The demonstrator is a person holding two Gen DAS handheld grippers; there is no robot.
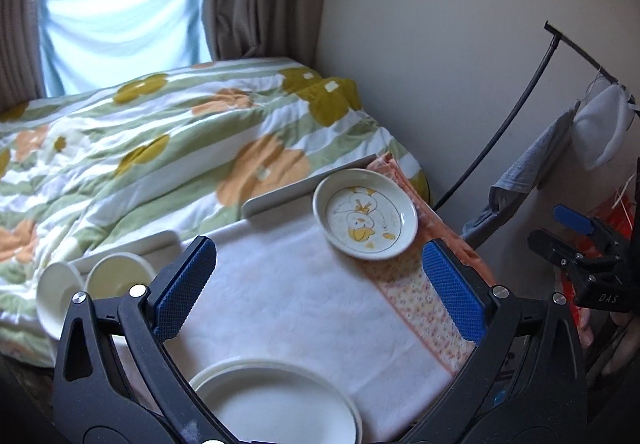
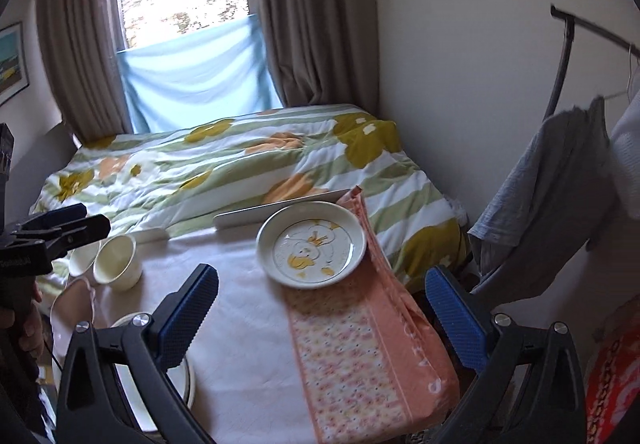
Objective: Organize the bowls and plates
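Both hand-held grippers hang wide open and empty over the cloth-covered surface (image 1: 288,308).

Left hand-held gripper (image 1: 320,284) and right hand-held gripper (image 2: 324,316) grasp nothing; duck plate (image 2: 311,245) rests partly on the pink towel (image 2: 360,356), two bowls (image 2: 118,262) at the far-left edge, stacked white plates (image 1: 276,404) nearest.

Duck plate (image 1: 365,219) cream w/ yellow; towel (image 2: 360,356) pink floral.

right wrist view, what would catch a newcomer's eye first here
The shallow cream plate with a yellow duck drawing sits at the table's far edge, partly on the pink floral towel. Behind it spreads the green-striped quilt with orange flowers. Two small cream cups stand far left.
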